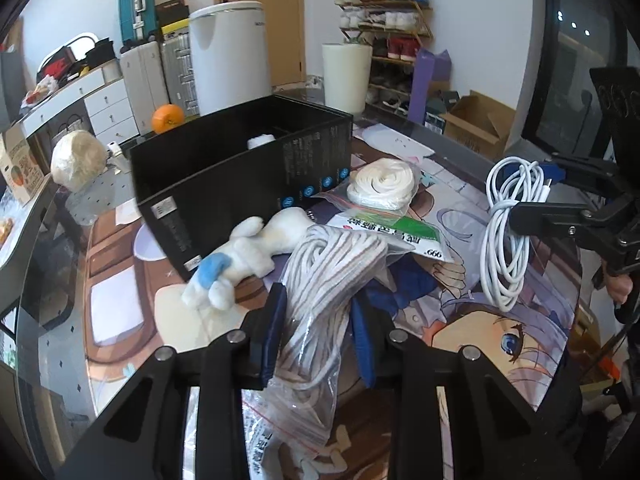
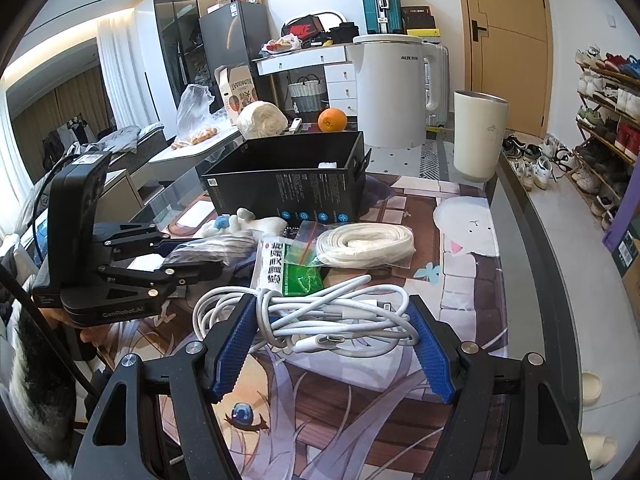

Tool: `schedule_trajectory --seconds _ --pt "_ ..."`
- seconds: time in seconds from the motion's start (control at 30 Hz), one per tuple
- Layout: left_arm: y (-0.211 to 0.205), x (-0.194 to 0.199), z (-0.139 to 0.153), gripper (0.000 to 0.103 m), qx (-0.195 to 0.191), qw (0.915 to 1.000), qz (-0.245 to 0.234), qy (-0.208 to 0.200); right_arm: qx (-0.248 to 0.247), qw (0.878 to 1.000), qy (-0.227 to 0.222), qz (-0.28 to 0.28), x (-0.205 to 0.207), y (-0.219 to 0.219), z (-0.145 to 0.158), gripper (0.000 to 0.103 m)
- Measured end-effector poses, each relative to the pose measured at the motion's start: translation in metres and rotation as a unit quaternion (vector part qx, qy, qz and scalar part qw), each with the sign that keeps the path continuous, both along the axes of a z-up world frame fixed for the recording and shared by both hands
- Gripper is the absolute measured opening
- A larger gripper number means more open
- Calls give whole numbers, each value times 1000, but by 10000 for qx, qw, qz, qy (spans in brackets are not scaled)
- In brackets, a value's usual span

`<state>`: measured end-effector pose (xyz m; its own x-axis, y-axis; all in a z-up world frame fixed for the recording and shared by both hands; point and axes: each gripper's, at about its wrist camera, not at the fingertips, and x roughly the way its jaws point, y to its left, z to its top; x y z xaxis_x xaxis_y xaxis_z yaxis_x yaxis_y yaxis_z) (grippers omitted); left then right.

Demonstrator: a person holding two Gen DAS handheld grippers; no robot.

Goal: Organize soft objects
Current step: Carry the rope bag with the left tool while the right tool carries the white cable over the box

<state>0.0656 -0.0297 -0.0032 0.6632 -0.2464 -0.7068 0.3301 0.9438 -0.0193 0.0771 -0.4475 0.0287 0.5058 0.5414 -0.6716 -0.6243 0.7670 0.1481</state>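
My left gripper (image 1: 318, 300) is shut on a clear bag of grey-white striped rope (image 1: 332, 276) and holds it over the printed table mat; it also shows in the right wrist view (image 2: 200, 256). My right gripper (image 2: 332, 312) has its blue pads on both sides of a coiled white charging cable (image 2: 320, 316), which hangs from it in the left wrist view (image 1: 508, 232). A white plush toy with a blue patch (image 1: 244, 252) lies against the open black box (image 1: 240, 168). A bagged white cord coil (image 1: 380, 184) lies to the right of the box.
A green-and-white packet (image 1: 400, 236) lies under the rope bag. Behind the box stand a white kettle (image 2: 390, 92), an orange (image 2: 332, 120), a wrapped white ball (image 2: 262, 120) and a white cup (image 2: 478, 136). A shoe rack (image 2: 608, 120) stands at the right.
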Motion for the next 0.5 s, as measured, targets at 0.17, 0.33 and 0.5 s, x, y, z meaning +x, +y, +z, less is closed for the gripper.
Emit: schedule_trajectory --seconds 0.17,0.33,0.5 --pt "12 -13 3 29 -207 9995 203 -115 -11 10000 -51 60 -2 6 4 75" --pt "21 -21 10 27 -342 9986 314 -263 -17 9999 -96 123 -3 12 6 75" --pt "27 -26 14 27 -433 9976 381 -373 -11 9998 -137 168 -3 18 9 75"
